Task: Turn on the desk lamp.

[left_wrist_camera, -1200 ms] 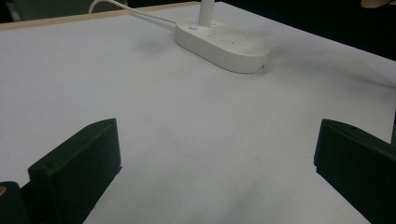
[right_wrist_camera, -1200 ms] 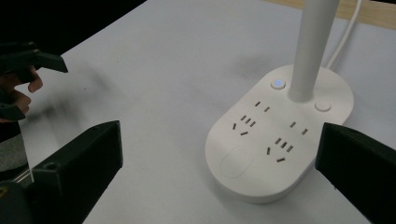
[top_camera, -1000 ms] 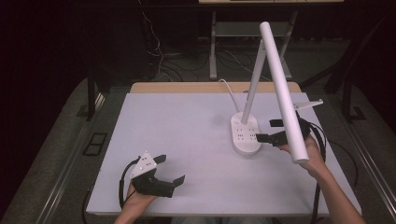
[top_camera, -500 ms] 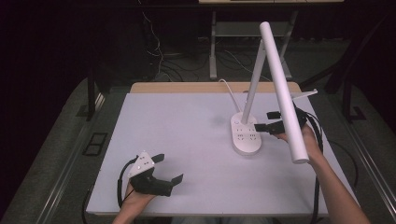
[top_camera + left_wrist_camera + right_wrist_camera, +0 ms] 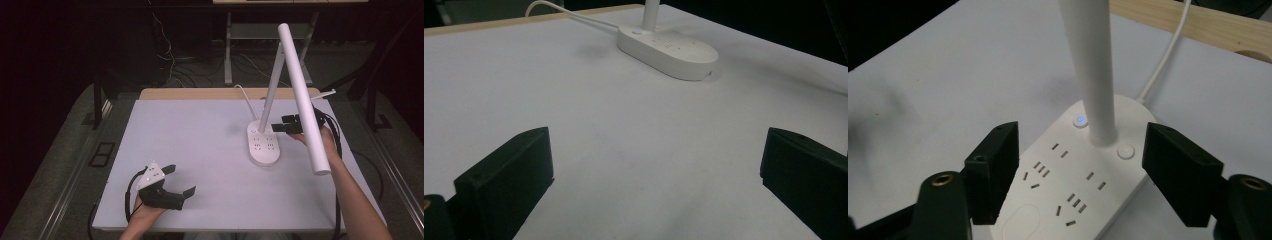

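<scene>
Lamp base (image 5: 264,145), a white oval slab with rows of socket slots on its top, sits right of centre in the high view on the pale grey table top (image 5: 200,140). A white stem (image 5: 272,90) rises from its far end, and a long white tube head (image 5: 303,95) slants down from the top of the frame to the right of the base. A white cord (image 5: 245,95) runs from the base toward the wooden strip at the table's far edge. In the right gripper view a small round button (image 5: 1080,120) glows blue just left of the stem foot, with a plain button (image 5: 1125,150) to its right.

The right gripper (image 5: 281,124) hangs just right of the base, jaws spread wide around nothing, above the socket face. The left gripper (image 5: 179,181) rests in the lower left of the high view, well apart from the lamp, jaws also wide and empty over bare table.
</scene>
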Demonstrator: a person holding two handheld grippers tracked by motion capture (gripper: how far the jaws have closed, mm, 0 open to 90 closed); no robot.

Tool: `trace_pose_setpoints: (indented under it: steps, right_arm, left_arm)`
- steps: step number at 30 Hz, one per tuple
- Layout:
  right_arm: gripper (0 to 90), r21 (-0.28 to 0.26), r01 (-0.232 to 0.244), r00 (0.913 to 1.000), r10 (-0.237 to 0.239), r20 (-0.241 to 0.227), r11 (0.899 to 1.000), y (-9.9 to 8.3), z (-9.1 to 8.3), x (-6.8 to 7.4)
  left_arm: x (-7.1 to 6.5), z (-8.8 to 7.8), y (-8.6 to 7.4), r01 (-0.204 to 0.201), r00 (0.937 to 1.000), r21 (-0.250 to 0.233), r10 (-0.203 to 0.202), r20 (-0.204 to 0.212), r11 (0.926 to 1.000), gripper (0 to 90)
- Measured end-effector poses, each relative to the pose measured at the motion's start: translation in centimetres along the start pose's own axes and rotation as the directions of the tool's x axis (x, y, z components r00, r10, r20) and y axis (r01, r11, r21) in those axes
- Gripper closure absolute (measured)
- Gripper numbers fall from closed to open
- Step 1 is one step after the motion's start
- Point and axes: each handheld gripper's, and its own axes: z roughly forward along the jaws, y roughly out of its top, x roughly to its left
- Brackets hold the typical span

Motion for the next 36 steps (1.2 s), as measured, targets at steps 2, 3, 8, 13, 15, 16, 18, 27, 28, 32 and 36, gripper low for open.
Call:
trace_pose_setpoints:
  steps: [2,3,8,13,15,16,18,27,28,32,36]
  right_arm:
    - [33.2,0.007,-0.010,0.9999,0.010,0.004,1.000,0.0,0.3,-0.3]
    - [34.5,0.010,-0.011,0.9999,0.011,0.007,1.000,-0.1,0.4,-0.5]
    - [45.4,0.007,-0.021,0.9993,0.021,0.031,1.000,-0.1,0.8,-1.1]
    - [56.9,-0.003,-0.038,0.9985,0.038,0.040,0.999,-0.2,1.1,-1.7]
    - [60.6,-0.002,-0.042,0.9983,0.042,0.040,0.999,-0.2,1.2,-1.9]
    - [62.3,-0.002,-0.044,0.9982,0.044,0.040,0.999,-0.2,1.3,-2.0]
    - [66.4,-0.003,-0.058,0.9976,0.058,0.038,0.998,-0.3,1.4,-2.1]
    - [89.1,0.011,-0.074,0.9970,0.073,0.024,0.997,-0.3,2.5,-2.7]
    - [89.1,0.013,-0.077,0.9967,0.077,0.025,0.997,-0.4,2.7,-2.8]
    - [89.1,0.017,-0.088,0.9958,0.088,0.028,0.996,-0.4,3.3,-3.2]
    - [89.2,0.020,-0.099,0.9948,0.098,0.029,0.995,-0.6,3.9,-3.5]
  left_arm:
    - [0.0,0.0,0.0,0.000,1.0000,0.001,0.000,-0.001,1.0000,0.0]
    - [0.0,0.0,0.0,-0.001,1.0000,0.000,0.001,0.000,1.0000,0.0]
    - [0.0,0.0,0.0,0.001,1.0000,0.000,-0.001,0.000,1.0000,0.0]
    - [0.0,0.0,0.0,-0.001,1.0000,0.001,0.001,0.001,1.0000,0.0]
    - [0.0,0.0,0.0,-0.001,1.0000,0.001,0.001,0.001,1.0000,0.0]
    - [0.0,0.0,0.0,-0.001,1.0000,0.000,0.001,0.001,1.0000,0.0]
    - [0.0,-0.1,0.0,-0.002,1.0000,0.001,0.002,0.000,1.0000,0.0]
    - [0.1,-0.1,0.0,-0.003,1.0000,0.000,0.003,-0.001,1.0000,0.0]
    - [0.1,-0.1,0.0,-0.003,1.0000,0.000,0.003,-0.001,1.0000,0.0]
    - [0.1,-0.1,0.0,-0.004,1.0000,-0.002,0.004,-0.002,1.0000,0.0]
    - [0.1,-0.1,0.0,-0.004,1.0000,-0.003,0.004,-0.002,1.0000,0.0]
